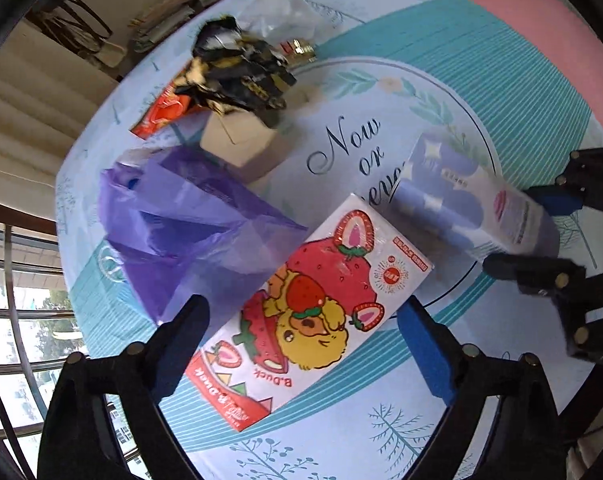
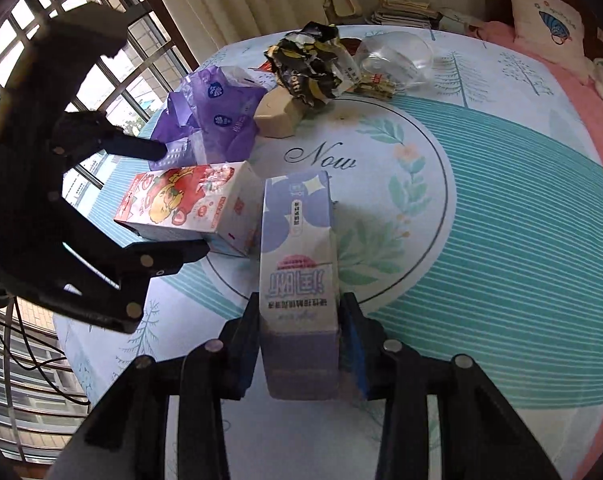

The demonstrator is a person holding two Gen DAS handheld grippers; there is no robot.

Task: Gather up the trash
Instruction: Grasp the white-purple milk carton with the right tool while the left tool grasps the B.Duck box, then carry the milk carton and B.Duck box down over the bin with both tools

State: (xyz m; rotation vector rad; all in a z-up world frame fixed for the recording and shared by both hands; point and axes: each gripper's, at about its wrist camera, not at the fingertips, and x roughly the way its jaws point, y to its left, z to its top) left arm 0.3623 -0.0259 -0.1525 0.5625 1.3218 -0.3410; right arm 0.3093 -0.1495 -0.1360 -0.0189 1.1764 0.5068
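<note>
The right gripper (image 2: 301,344) seemingly clamped the purple carton (image 2: 297,248); the left gripper (image 1: 301,344) straddled the strawberry box (image 1: 309,312), unclosed. Wrappers (image 1: 237,68) ahead remained uncollected.

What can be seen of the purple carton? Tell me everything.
The purple carton is a tall printed paper box, lavender with darker round shapes, white sparkles, a pink patch and dark lettering. It lies on its side on the patterned cloth, one end toward the right gripper, whose blue-padded fingers sit against both its sides. Its far end sits close beside the strawberry box; contact is unclear. It looks intact, not crushed.
</note>
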